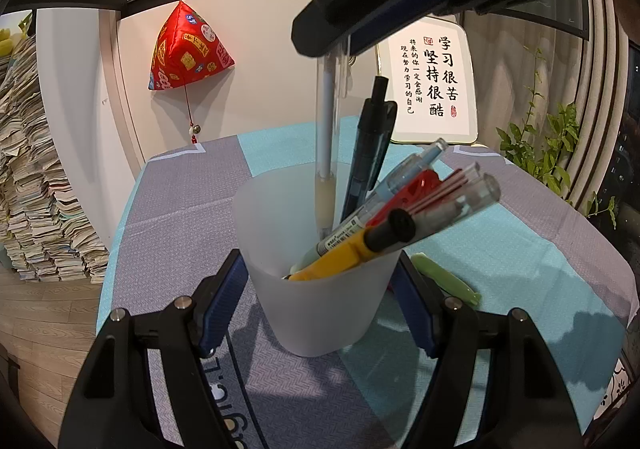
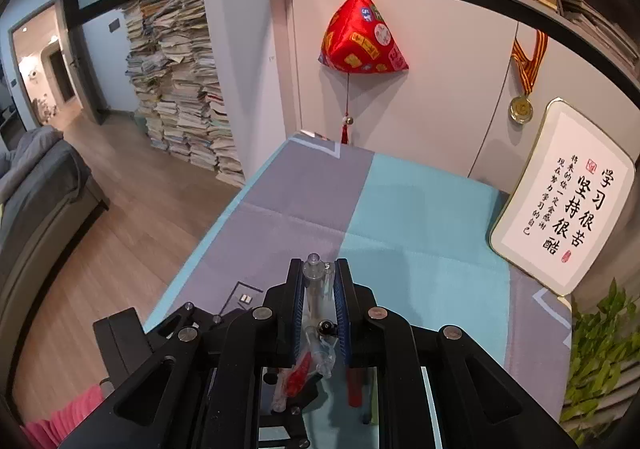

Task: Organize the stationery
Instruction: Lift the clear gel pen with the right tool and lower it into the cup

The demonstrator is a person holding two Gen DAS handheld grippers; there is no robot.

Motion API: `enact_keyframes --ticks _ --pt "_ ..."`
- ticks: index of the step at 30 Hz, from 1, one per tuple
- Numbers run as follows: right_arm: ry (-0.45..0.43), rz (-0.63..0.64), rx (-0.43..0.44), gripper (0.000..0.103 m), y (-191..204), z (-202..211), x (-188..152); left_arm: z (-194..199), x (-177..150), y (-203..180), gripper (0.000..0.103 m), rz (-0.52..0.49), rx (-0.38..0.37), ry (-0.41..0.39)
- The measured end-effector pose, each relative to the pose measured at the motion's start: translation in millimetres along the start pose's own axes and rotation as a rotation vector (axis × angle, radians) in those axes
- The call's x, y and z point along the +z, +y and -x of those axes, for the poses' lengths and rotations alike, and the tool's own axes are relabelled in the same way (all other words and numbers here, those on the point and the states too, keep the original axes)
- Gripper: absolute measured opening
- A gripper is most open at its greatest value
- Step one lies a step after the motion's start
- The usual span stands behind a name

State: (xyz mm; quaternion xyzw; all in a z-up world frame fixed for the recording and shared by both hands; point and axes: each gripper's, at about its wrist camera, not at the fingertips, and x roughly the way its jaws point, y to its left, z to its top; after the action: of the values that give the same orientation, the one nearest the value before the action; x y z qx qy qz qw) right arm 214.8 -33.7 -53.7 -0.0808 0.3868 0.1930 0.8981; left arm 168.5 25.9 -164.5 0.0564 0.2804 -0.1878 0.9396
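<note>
Lowering clear pen [image 1: 326, 121] into cup [image 1: 316, 289]: right gripper [image 2: 319, 289] clamped on pen, tip already inside the rim. Left gripper [image 1: 320, 301] brackets cup; contact w/ walls unclear, can't tell grip. Rec. keep pen vertical, release only once seated.

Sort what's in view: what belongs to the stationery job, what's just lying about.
Job:
- frosted cup, gripped by the left tool
- clear pen, held above it by the right tool
- pens in cup
- green pen on the cloth

Lying about:
- red ornament
- calligraphy plaque
- medal
- paper stacks
</note>
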Motion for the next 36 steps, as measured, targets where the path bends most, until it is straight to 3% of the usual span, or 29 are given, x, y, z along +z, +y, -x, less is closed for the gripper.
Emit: enact_keyframes --ticks 25,36 --pt "0.045 -0.030 0.037 0.015 -4 -11 -6 0 0 0 0.072 0.000 0.000 0.000" --pt "0.001 -0.056 0.049 0.015 -12 8 -7 0 0 0 0.072 -0.001 0.000 0.000"
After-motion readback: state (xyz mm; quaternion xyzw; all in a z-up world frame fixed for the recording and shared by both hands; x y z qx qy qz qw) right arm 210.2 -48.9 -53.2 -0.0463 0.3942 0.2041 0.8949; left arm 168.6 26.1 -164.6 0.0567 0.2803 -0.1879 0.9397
